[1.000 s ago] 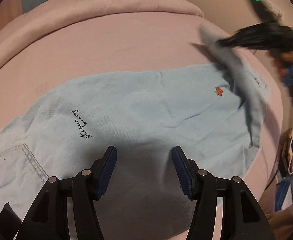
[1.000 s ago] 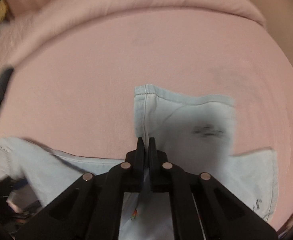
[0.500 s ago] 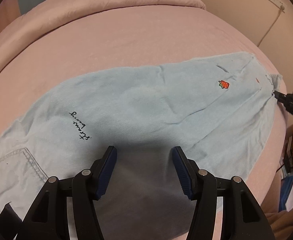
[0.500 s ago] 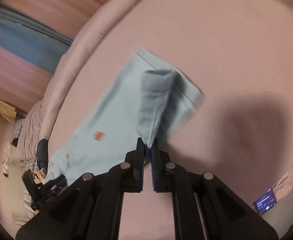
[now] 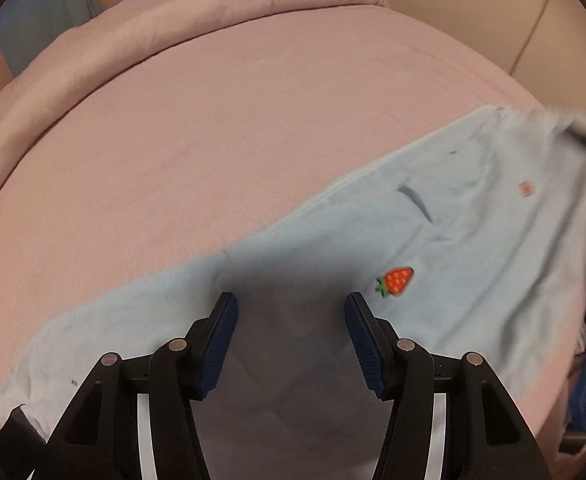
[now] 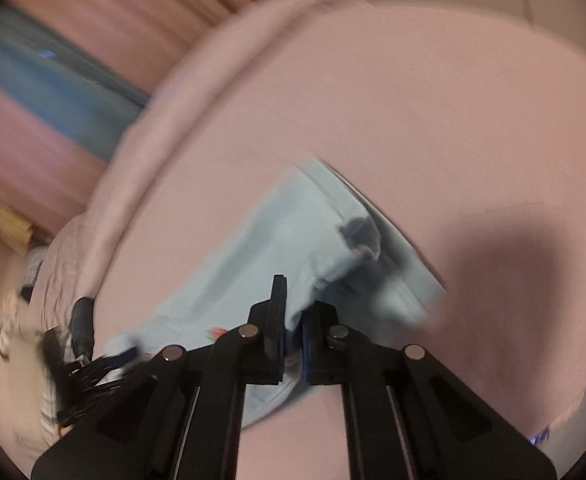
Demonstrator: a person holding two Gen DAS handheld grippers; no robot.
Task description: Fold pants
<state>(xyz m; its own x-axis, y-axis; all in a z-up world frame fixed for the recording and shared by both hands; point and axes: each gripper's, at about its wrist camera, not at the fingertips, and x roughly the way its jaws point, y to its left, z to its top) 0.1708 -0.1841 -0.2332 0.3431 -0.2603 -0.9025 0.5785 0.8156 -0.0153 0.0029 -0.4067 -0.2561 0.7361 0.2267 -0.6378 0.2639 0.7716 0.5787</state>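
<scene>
From my left gripper, whose blue-padded jaws stand apart above the cloth with nothing between them, I see more bare bed than a second ago: the pale blue pants then spread across the whole lower half of the view, with black script and a stitched pocket on the left, and now they run as a narrower band from the lower left edge of the mattress up to the right edge. The script and pocket are out of view, and the strawberry patch, far off to the right before, now sits just right of my right-hand pad. At the far right end of the pants I see a dark blurred shape where the fabric is lifted; it is too smeared to name. The pink sheet beyond the pants is open all the way to the rolled quilt at the head of the bed. On the other side, my right gripper is clamped on a fold of the pants near the bed's side edge; a second ago it held the cloth over the middle of the mattress. Right of that fold lies bare pink sheet with only a shadow on it.
</scene>
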